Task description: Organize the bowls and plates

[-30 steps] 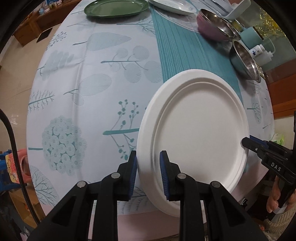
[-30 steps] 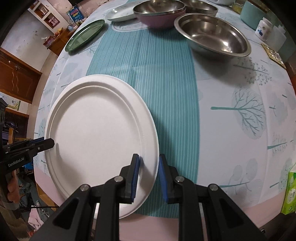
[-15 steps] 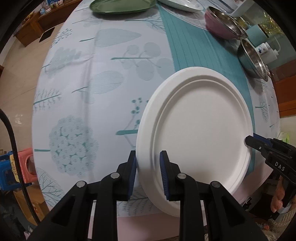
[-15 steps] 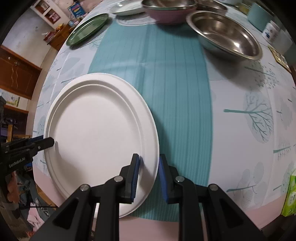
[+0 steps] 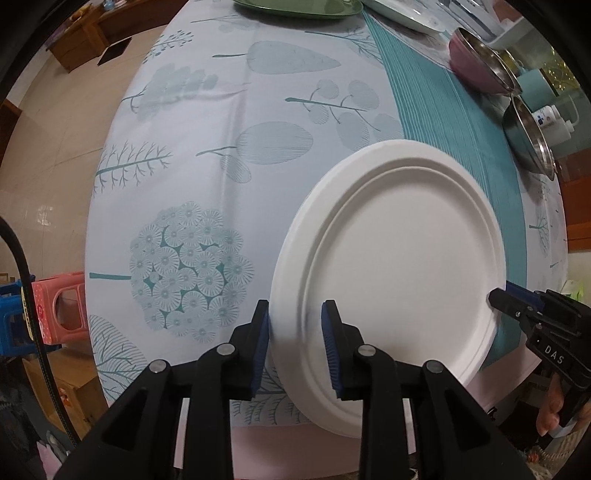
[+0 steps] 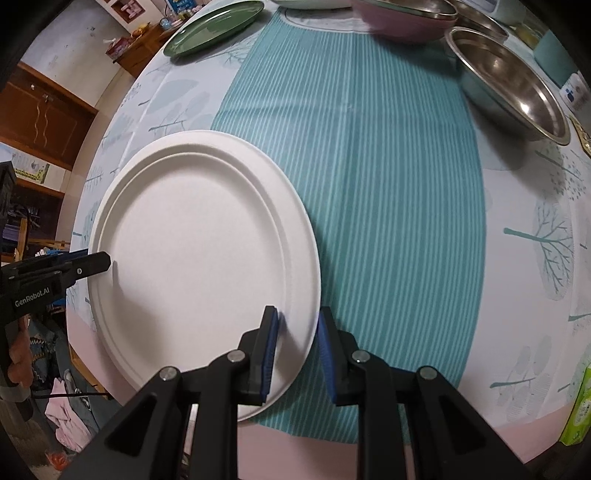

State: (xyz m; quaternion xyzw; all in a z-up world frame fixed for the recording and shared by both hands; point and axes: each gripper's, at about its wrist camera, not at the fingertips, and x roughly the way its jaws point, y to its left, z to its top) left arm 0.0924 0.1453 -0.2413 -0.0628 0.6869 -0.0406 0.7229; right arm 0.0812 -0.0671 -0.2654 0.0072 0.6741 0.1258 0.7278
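The left gripper (image 5: pixel 295 347) is letting go: its blue pads (image 5: pixel 263 347) have just been opening, and the rim of the white plate (image 5: pixel 399 266) is sitting between them with a gap showing on each side. The right gripper (image 6: pixel 296 350) is doing the same thing on the far side of the plate. Its jaws have just been opening too, with the rim between them and no longer squeezed.

The plate is lying flat on the table (image 5: pixel 207 122), at the near edge, and part of it is sticking out past that edge. It is half on the teal striped runner (image 6: pixel 388 147) and half on the leafy cloth.

A second ago both pairs of pads were pinched tight on the rim. Now they are apart, so I think the plate is being set down here.

Further out, the green plate (image 6: pixel 214 27) is waiting at the far edge. The pink bowl (image 5: pixel 476 62) and the steel bowl (image 6: pixel 506 85) are sitting along the far right edge. These probably need sorting next.
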